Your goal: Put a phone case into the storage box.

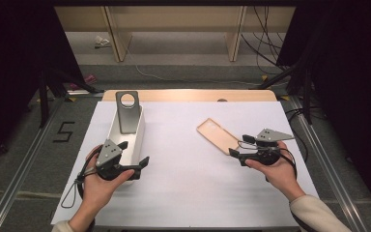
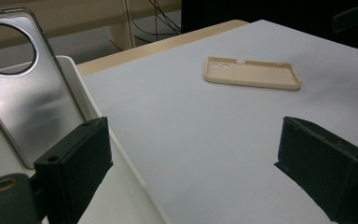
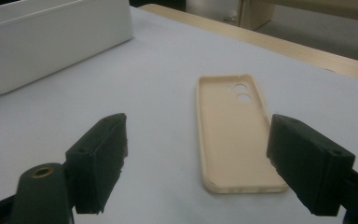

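A beige phone case lies open side up on the white table cover, right of centre. My right gripper stands open just at its near end; in the right gripper view the beige case reaches in between the spread jaws of the right gripper, and the pads are not pressing on it. A silver-grey phone case with a round hole leans upright in a white bin. My left gripper is open at the bin's near end, straddling its right wall, with nothing held.
The white cover spreads over most of the wooden table. Beyond the far edge are shelf legs and loose cables on the floor. Metal rails run along both sides of the table.
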Motion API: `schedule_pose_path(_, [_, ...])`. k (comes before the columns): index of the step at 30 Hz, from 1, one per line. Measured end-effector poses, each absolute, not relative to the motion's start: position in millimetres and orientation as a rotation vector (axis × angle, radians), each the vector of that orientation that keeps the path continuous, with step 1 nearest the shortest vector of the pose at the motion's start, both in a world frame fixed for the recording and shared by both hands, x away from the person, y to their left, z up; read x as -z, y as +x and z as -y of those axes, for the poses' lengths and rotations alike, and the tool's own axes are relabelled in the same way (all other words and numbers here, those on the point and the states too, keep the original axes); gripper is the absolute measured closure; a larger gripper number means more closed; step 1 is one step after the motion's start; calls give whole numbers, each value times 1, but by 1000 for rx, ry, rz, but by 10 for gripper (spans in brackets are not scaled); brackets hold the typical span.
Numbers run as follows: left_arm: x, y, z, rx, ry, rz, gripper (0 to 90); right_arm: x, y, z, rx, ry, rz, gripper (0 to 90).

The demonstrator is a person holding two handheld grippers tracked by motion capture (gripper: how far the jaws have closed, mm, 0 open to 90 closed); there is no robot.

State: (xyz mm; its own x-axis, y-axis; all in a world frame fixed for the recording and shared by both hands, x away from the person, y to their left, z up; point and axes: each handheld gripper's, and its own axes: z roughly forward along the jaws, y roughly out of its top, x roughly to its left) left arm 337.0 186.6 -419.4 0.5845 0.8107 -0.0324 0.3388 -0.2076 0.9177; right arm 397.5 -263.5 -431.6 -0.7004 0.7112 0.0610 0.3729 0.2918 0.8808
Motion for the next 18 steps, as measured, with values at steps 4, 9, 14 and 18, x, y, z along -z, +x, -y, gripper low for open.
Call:
schedule_pose_path(4, [421, 333, -186, -578, 1808, -925, 141, 431, 397, 267, -1373, 989, -2212, 212])
schedule_pose_path(9, [423, 332, -183, -582, 1834, -901, 145, 432, 400, 270, -1362, 1014, -2204, 238])
schedule_pose_path(14, [425, 332, -183, -581, 1839, -901, 150, 431, 407, 270, -1346, 1025, -2195, 474])
schedule_pose_path(18, [427, 332, -183, -578, 1842, -907, 152, 433, 416, 268, -1294, 1051, -2225, 717])
